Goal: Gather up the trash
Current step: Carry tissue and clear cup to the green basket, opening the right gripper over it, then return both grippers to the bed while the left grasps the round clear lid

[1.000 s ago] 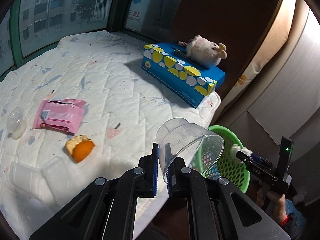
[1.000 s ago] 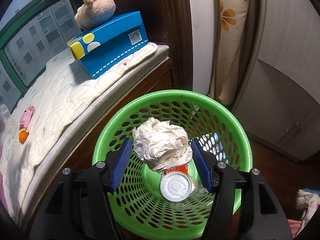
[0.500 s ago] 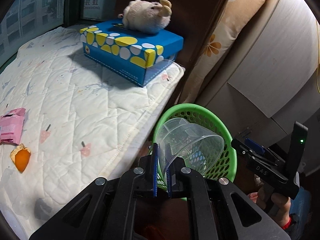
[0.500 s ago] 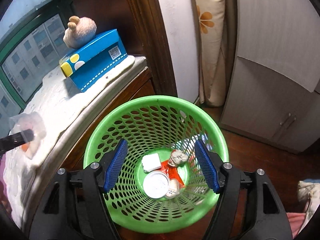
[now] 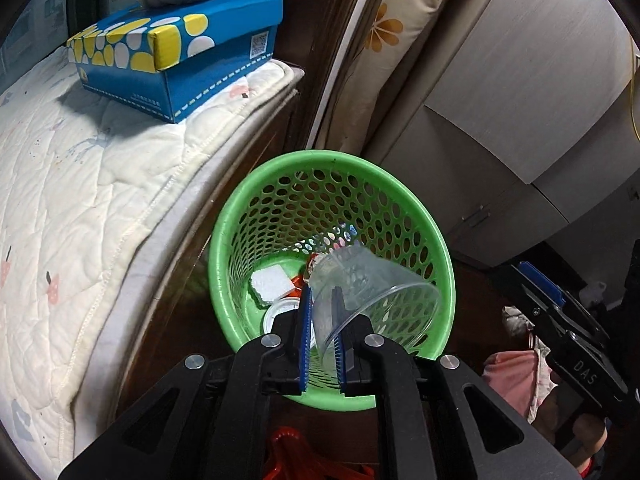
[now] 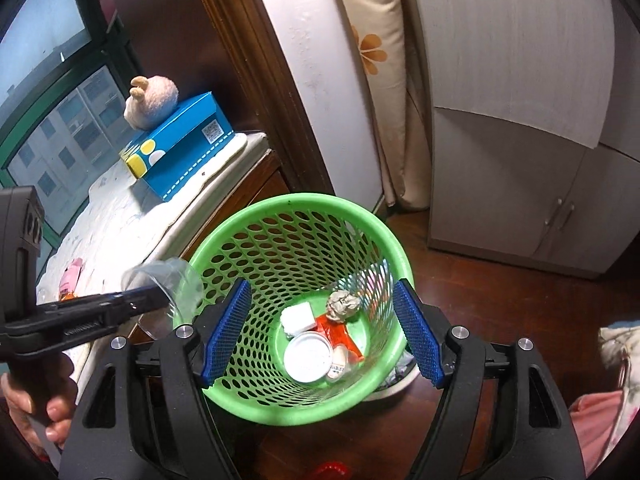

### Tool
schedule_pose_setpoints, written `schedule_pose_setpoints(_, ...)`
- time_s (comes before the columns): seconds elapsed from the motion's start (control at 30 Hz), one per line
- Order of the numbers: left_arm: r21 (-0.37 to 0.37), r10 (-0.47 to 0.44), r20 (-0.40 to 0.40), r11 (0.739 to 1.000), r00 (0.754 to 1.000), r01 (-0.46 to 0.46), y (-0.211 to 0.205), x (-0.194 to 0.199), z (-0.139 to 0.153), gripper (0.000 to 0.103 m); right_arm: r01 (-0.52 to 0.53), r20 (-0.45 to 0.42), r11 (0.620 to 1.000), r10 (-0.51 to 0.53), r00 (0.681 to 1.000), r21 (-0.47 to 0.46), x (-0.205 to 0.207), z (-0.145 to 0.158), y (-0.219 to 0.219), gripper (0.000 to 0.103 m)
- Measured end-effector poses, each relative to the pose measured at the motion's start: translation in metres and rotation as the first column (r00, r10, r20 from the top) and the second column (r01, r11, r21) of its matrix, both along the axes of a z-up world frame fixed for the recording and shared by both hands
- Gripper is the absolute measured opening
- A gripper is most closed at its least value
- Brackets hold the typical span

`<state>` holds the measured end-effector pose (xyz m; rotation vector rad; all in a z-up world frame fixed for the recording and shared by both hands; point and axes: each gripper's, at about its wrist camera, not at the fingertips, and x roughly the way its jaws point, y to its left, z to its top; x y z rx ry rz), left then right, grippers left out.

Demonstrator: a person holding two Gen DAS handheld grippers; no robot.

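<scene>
Green perforated basket (image 5: 400, 184) stands on the floor beside the mattress's edge; one clear plastic cup (image 5: 372, 292) hangs over it, its wall clamped in the left gripper (image 5: 322, 338). Right wrist view: the right gripper (image 6: 322, 334), jaws just widened and empty, frames a crumpled paper ball (image 6: 342, 305), white lid (image 6: 308, 356) and foam block (image 6: 297, 319) on the basket's bottom.
</scene>
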<state>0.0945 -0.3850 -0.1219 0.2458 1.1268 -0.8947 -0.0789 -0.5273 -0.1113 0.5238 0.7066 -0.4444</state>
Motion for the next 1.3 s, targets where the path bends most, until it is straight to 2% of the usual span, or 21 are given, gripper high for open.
schedule_pose_setpoints(0.1, -0.002, -0.003, -0.021, 1.0, 1.0, 0.003, -0.002, -0.001, -0.006, 0.019, 0.009, 0.006, 1.0, -0.009, 1.0, 0.008, -0.004, 0.001, -0.002, 0.073)
schedule_pose_setpoints(0.17, -0.018, 0.007, -0.03, 1.0, 1.0, -0.008, 0.002, 0.0, -0.006, 0.035, 0.011, 0.011, 1.0, -0.011, 1.0, 0.01, -0.005, 0.002, -0.002, 0.073)
schedule_pose_setpoints(0.37, -0.065, 0.022, -0.021, 0.998, 1.0, -0.023, 0.021, -0.002, 0.009, 0.037, -0.007, 0.033, 1.0, 0.006, 0.999, 0.014, -0.004, 0.008, 0.006, 0.073)
schedule_pose_setpoints(0.6, -0.1, 0.123, 0.022, 0.988, 0.992, -0.12, 0.073, 0.001, 0.035, 0.038, -0.069, 0.057, 0.998, 0.068, 0.996, 0.008, 0.008, 0.02, 0.028, 0.073)
schedule_pose_setpoints(0.73, -0.097, 0.2, 0.064, 0.976, 0.978, -0.193, 0.111, 0.005, 0.044, 0.041, -0.124, 0.07, 0.992, 0.124, 0.99, -0.003, 0.019, 0.028, 0.047, 0.073)
schedule_pose_setpoints(0.83, -0.099, 0.26, 0.078, 0.963, 0.962, -0.252, 0.142, 0.007, 0.048, 0.043, -0.167, 0.076, 0.986, 0.168, 0.983, -0.012, 0.029, 0.034, 0.063, 0.074)
schedule_pose_setpoints(1.0, -0.102, 0.372, 0.096, 0.926, 0.923, -0.362, 0.193, 0.012, 0.053, 0.047, -0.244, 0.078, 0.97, 0.245, 0.966, -0.024, 0.046, 0.041, 0.092, 0.074)
schedule_pose_setpoints(1.23, -0.095, 0.513, 0.147, 0.858, 0.845, -0.504, 0.265, 0.018, 0.058, 0.062, -0.35, 0.076, 0.936, 0.352, 0.933, -0.041, 0.073, 0.048, 0.135, 0.076)
schedule_pose_setpoints(1.3, -0.095, 0.544, 0.149, 0.839, 0.826, -0.536, 0.287, 0.018, 0.058, 0.072, -0.377, 0.08, 0.925, 0.379, 0.922, -0.039, 0.081, 0.05, 0.146, 0.076)
